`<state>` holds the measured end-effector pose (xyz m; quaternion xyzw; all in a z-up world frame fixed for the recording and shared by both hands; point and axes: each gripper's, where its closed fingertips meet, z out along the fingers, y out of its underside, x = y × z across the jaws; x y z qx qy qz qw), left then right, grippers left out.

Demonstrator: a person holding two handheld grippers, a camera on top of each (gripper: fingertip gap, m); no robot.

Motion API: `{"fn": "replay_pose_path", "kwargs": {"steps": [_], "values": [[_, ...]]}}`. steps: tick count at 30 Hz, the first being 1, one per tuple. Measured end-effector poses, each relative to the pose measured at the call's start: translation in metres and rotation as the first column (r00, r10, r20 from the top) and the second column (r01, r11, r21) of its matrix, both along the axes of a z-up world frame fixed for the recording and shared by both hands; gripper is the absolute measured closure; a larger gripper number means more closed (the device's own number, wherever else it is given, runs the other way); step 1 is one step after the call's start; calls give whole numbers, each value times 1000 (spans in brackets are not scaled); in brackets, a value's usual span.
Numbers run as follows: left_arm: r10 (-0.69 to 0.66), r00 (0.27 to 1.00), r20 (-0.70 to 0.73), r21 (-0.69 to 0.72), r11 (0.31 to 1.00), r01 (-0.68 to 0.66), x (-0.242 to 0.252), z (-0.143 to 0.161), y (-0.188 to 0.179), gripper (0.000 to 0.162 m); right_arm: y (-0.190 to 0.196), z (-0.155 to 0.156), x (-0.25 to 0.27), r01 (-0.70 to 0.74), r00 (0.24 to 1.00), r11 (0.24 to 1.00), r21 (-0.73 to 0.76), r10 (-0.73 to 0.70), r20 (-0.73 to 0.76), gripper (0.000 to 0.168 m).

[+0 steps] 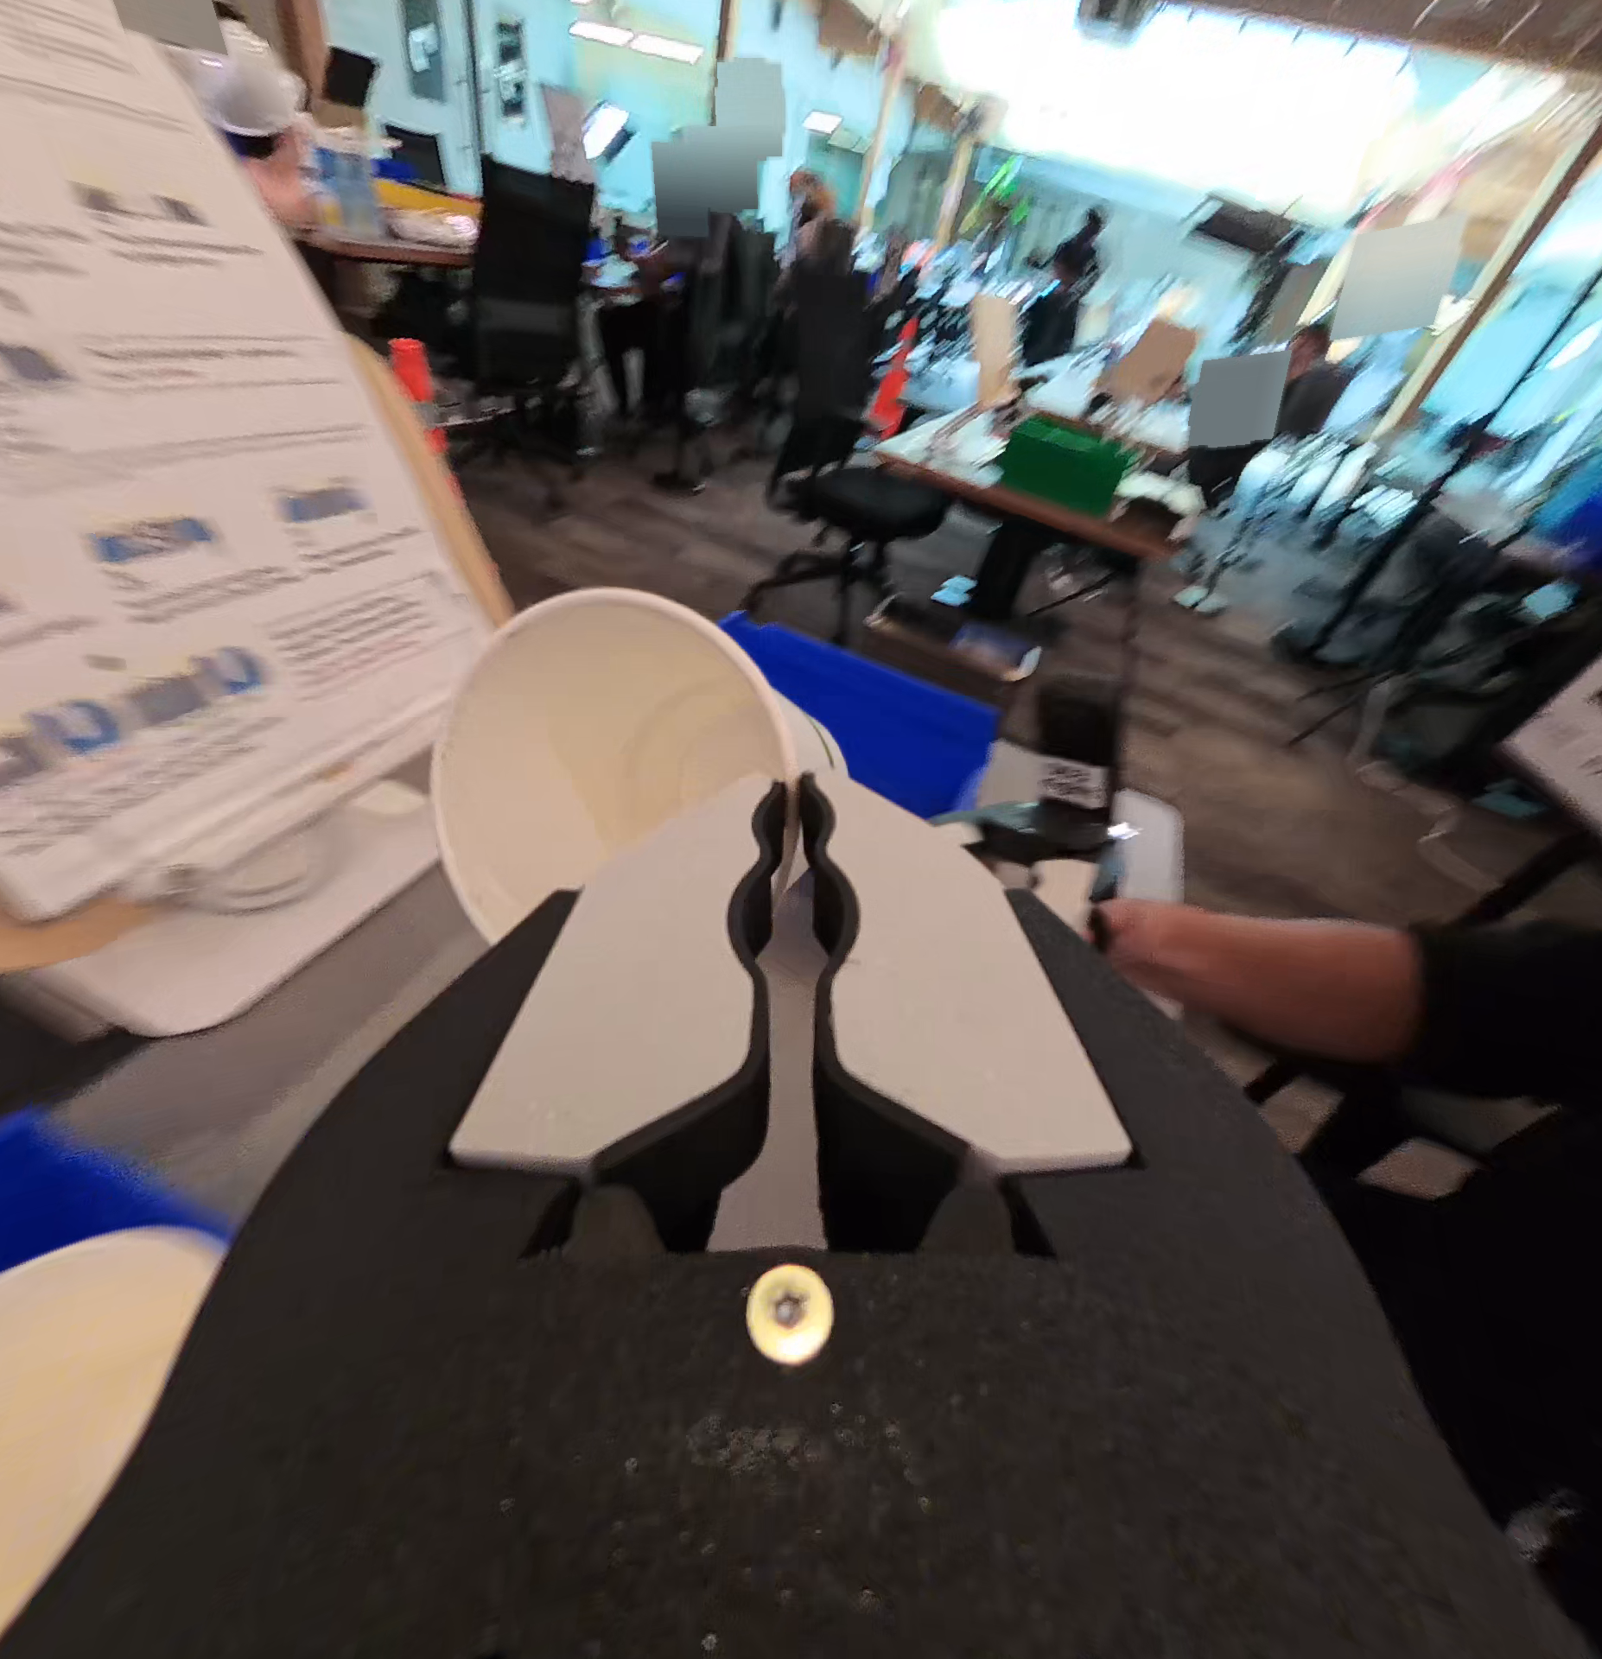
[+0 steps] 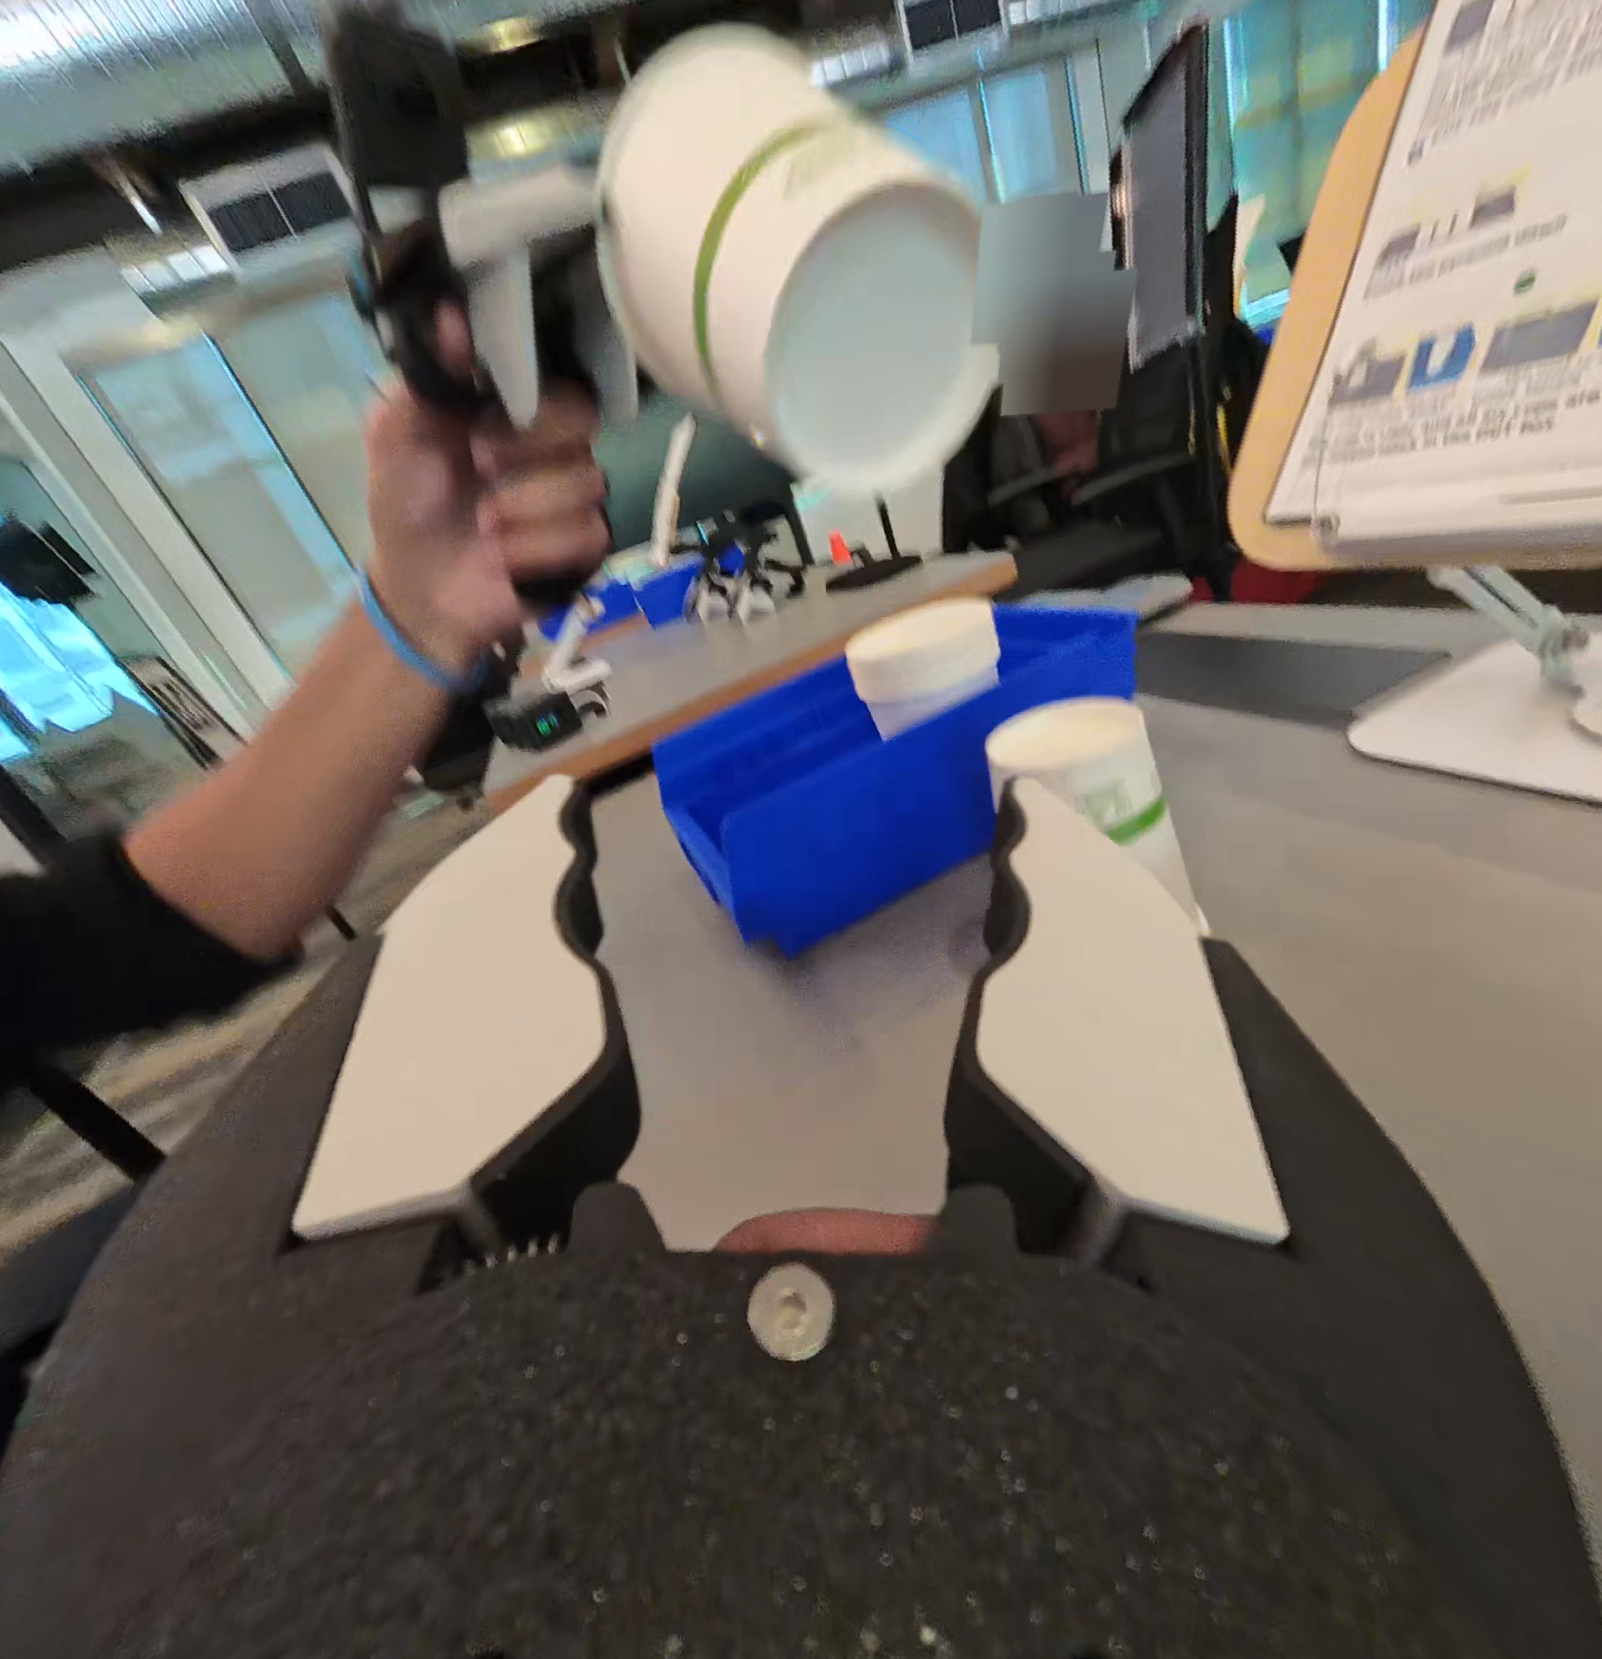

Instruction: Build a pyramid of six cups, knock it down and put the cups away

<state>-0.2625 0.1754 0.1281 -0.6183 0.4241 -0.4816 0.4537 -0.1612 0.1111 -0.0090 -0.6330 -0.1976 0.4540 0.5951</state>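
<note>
Left gripper (image 1: 793, 790): jaws pinched on the rim of a white cup (image 1: 600, 763); cup wall sits between the black pads, mouth facing the camera, cup tilted on its side.
Held cup, right wrist view: same cup (image 2: 779, 251) raised high at far left-centre, base toward the camera, green band around it; image is motion-blurred.
Left hand (image 2: 474, 503): wrapped on the gripper handle, blue band at the wrist, dark sleeve below.
Right gripper (image 2: 793, 808): jaws spread wide, nothing between them; grey table (image 2: 779, 1059) shows through the gap.
Bin (image 2: 833, 808): blue, on the table just beyond the right gripper's tips.
Cup in bin (image 2: 923, 664): white, upside down, base up, standing above the bin's far wall.
Cup by bin (image 2: 1085, 772): white with green band, upside down on the table, just right of the bin, partly behind the right finger.
Near-left corner, left wrist view: pale cup surface (image 1: 61, 1400) and a blue edge, too blurred to tell more.
Sheet stand (image 2: 1489, 296): printed sheet on a tilted board, far right, white base on the table.
Right hand (image 1: 1228, 978): low at right in the left wrist view, dark sleeve.
Background: office chairs, desks, people; blurred.
</note>
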Motion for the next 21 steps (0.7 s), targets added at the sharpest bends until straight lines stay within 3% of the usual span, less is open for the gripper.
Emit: {"fn": "replay_pose_path", "kwargs": {"steps": [2,7,9,15,16,19,21], "values": [[-70,993,93,-76,994,77,24,-9,-23,160,7,17,3,-29,993,1000,-2,28,-117,74],[-185,958,221,-179,957,226,65,-34,-67,160,4,30,21,-87,942,996,15,88,-323,69],[-194,962,191,-192,954,230,76,-51,-73,160,-6,31,26,-103,943,993,59,116,-312,83],[-174,972,158,-200,958,204,85,-75,-76,159,-11,13,35,-69,984,997,28,72,-162,88],[-147,979,140,-195,966,172,84,-80,-74,155,-8,11,39,-46,988,999,14,47,-144,88],[31,997,66,-199,980,-17,71,-107,-63,103,-4,14,49,0,997,1000,-14,-1,-80,89],[186,983,-2,-208,961,-182,54,-140,-59,90,4,23,62,79,997,997,17,-80,24,90]]}}
